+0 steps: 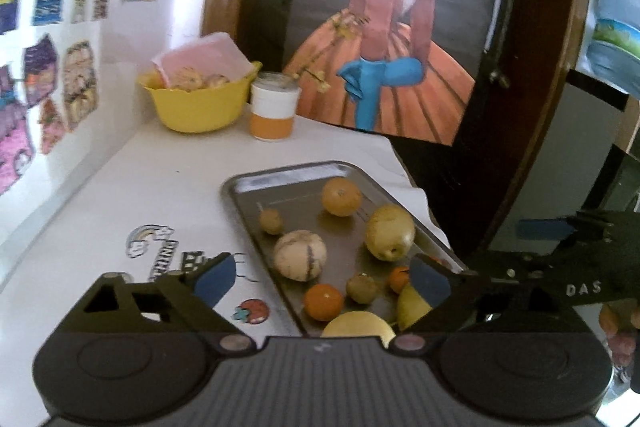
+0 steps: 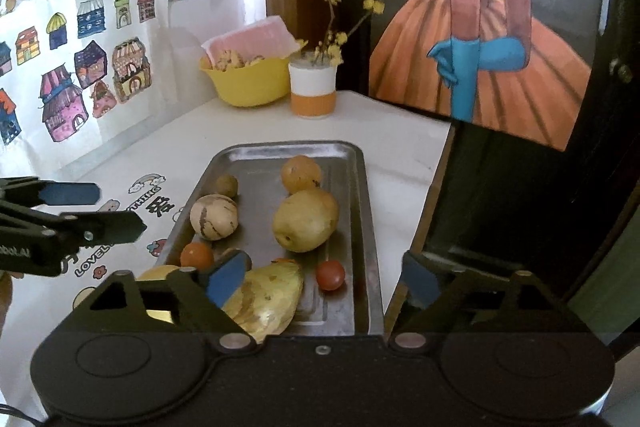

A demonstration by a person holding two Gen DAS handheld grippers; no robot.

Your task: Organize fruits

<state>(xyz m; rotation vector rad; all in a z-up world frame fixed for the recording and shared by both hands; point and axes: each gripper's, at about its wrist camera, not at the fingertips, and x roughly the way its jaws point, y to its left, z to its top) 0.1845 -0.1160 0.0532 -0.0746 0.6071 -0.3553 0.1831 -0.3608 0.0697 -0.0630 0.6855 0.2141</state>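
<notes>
Both tongs hang wide apart and empty over the near end of a metal tray (image 2: 360, 187) on a white desk (image 2: 400, 147): the left tongs (image 1: 320, 279) above the tray's near left edge, the right tongs (image 2: 324, 279) over its near right side. The fruits lie loose on the tray, among them a striped melon (image 2: 213, 216), a large pear (image 2: 306, 221) and a small red tomato (image 2: 330, 275). At the far end stand a yellow bowl (image 2: 250, 83) (a pink cloth tucked inside) and an orange-banded cup (image 2: 313, 89) of yellow flowers, beside a propped painting (image 2: 500, 67).
</notes>
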